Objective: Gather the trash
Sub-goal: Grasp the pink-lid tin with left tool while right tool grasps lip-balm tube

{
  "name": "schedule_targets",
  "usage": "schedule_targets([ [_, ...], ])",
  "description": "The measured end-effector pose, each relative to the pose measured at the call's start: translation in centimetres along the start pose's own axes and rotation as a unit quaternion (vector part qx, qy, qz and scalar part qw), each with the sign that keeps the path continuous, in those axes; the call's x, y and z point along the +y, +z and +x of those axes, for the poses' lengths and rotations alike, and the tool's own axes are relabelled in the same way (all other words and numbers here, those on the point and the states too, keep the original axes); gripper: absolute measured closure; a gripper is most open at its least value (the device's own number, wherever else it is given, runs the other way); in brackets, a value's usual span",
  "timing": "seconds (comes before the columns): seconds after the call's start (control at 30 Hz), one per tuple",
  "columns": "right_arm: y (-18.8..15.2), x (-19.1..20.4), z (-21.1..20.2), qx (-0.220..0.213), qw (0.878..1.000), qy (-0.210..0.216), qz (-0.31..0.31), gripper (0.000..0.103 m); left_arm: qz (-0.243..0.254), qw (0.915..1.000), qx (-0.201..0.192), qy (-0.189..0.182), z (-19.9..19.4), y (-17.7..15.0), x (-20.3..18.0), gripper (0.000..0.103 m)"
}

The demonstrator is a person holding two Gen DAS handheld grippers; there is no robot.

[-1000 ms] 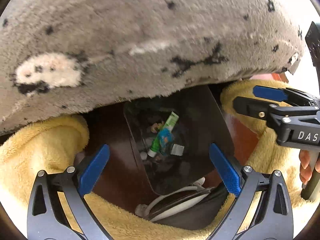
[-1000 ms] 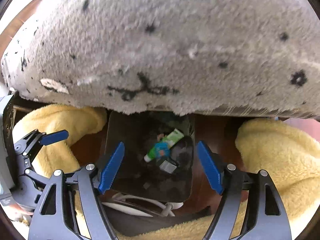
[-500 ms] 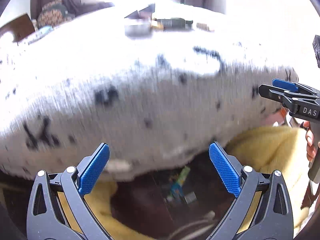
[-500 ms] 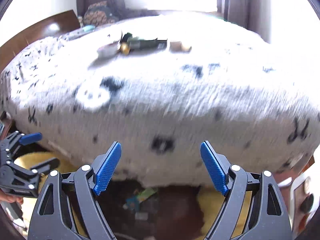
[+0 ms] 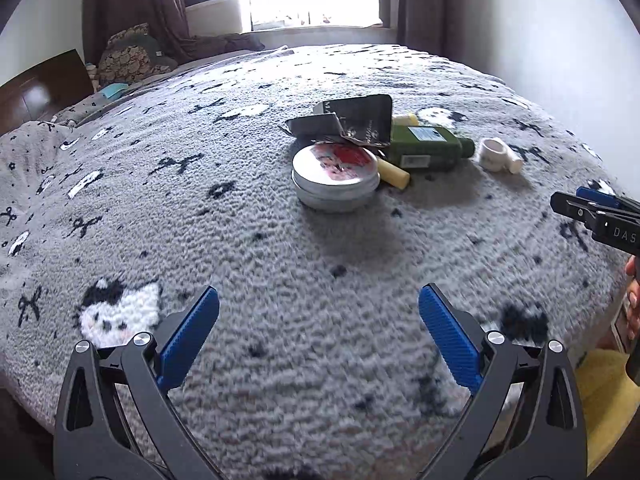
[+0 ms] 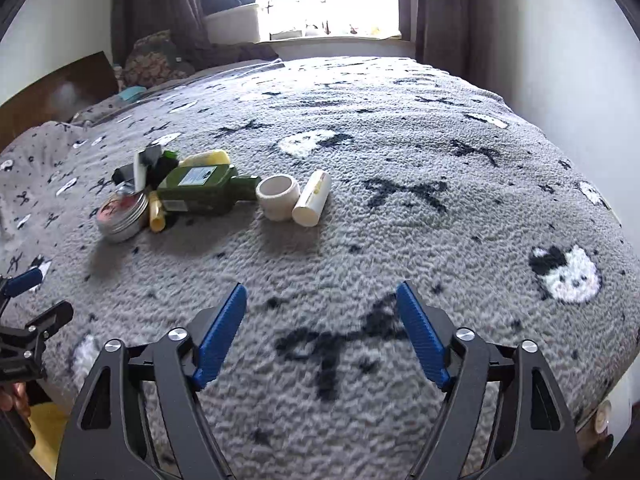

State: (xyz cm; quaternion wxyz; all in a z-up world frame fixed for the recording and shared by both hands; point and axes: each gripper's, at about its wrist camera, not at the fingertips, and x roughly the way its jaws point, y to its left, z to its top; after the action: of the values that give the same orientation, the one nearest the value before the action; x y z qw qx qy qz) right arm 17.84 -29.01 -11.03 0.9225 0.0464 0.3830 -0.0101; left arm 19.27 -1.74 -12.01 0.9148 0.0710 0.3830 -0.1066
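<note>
Nothing is held: the left gripper (image 5: pixel 319 330) and right gripper (image 6: pixel 322 320) are spread empty, while tin (image 5: pixel 335 176), bottle (image 5: pixel 426 147) and tube (image 6: pixel 312 198) remain mid-bed (image 5: pixel 280 280), uncollected.

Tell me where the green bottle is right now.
The green bottle lies on its side on the grey bedspread, left of centre in the right wrist view, between the round tin and the white ring.
</note>
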Motion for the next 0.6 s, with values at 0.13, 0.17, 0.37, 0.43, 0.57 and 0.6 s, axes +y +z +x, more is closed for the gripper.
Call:
schedule_targets([
  [0.13,2.2,0.1,2.9,0.010,1.000,0.011,0.008,0.046,-0.011,0.9999,0.012,0.001,3.2,2.6,0.1,0.009],
  [0.17,2.5,0.2,3.4,0.014,1.000,0.009,0.008,0.051,-0.010,0.9998,0.013,0.005,3.7,3.0,0.0,0.009],
  [0.37,3.8,0.0,5.9,0.029,0.999,0.001,0.017,0.060,-0.015,0.9994,0.028,0.014,6.9,4.7,-0.1,0.013],
  [0.43,4.3,0.0,6.1,0.026,1.000,-0.001,0.018,0.061,-0.021,0.9992,0.032,0.014,7.7,5.1,0.1,0.012],
  [0.57,5.3,-0.3,7.3,0.032,0.999,-0.013,0.023,0.061,-0.031,0.9988,0.038,0.005,9.0,6.4,0.5,0.013],
  [0.6,5.6,-0.4,7.7,0.036,0.999,-0.017,0.022,0.061,-0.033,0.9987,0.039,0.004,9.2,6.7,0.5,0.014],
])
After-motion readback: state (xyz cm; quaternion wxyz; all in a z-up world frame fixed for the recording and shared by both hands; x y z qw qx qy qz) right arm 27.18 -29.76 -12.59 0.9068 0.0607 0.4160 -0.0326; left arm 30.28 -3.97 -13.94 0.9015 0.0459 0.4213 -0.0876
